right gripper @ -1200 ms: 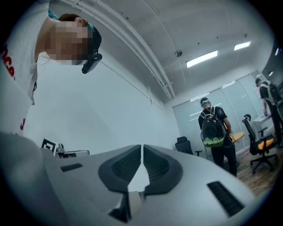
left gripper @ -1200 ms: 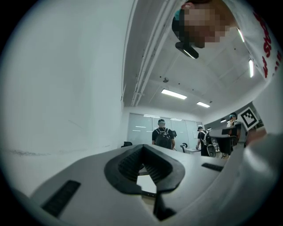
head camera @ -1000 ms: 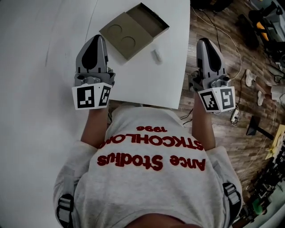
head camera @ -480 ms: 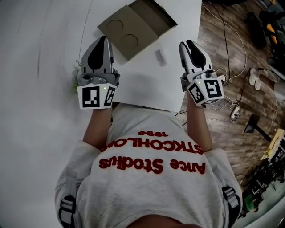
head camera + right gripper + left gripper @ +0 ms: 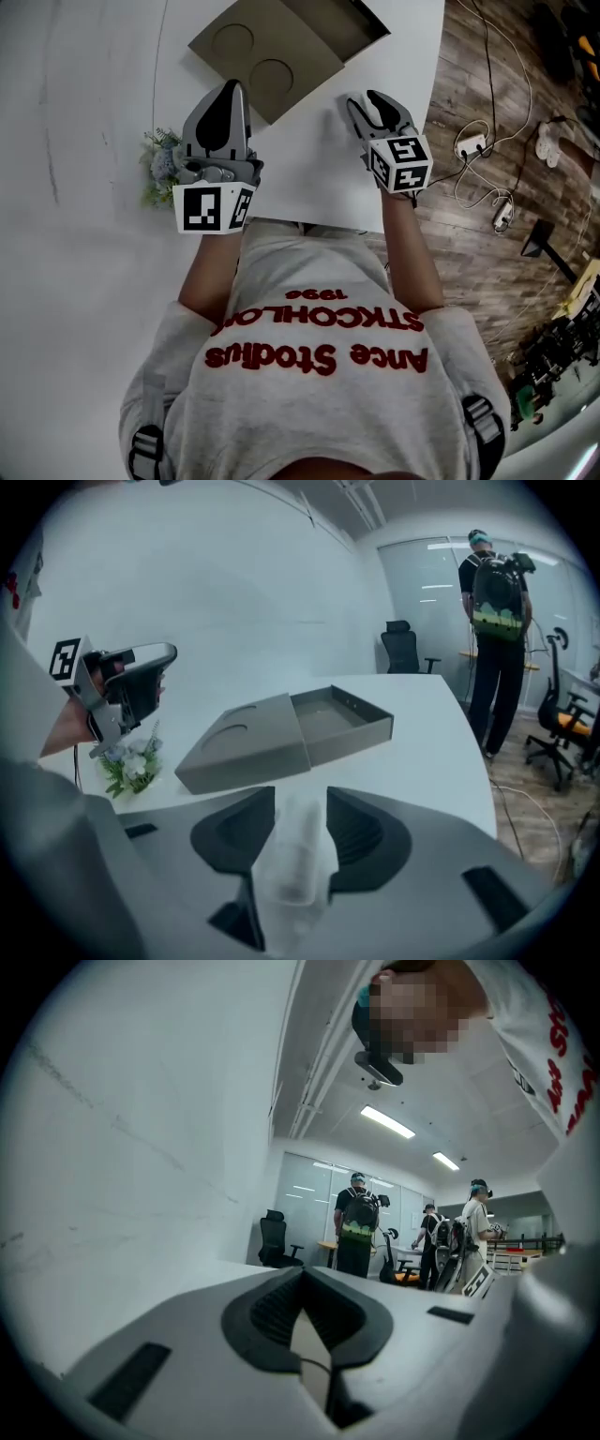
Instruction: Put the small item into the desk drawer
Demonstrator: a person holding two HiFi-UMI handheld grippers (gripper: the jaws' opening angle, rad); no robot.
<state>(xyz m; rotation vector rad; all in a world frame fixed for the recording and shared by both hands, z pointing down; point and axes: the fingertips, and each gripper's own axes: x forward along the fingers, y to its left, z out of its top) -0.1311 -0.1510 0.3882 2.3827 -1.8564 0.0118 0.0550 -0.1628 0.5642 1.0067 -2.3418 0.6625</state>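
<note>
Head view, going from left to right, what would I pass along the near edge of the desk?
flowers → left gripper → right gripper, whose jaws have just been opening, with the small item between them → power strip on the floor. The grey box spans both grippers, so it is left out.

Sweatshirt (image 5: 319,394), red print seen upside down from the head view: "1996" is clear. Two larger lines beside it read roughly "Stockholm" and "Acne Studios", spelling unsure.
</note>
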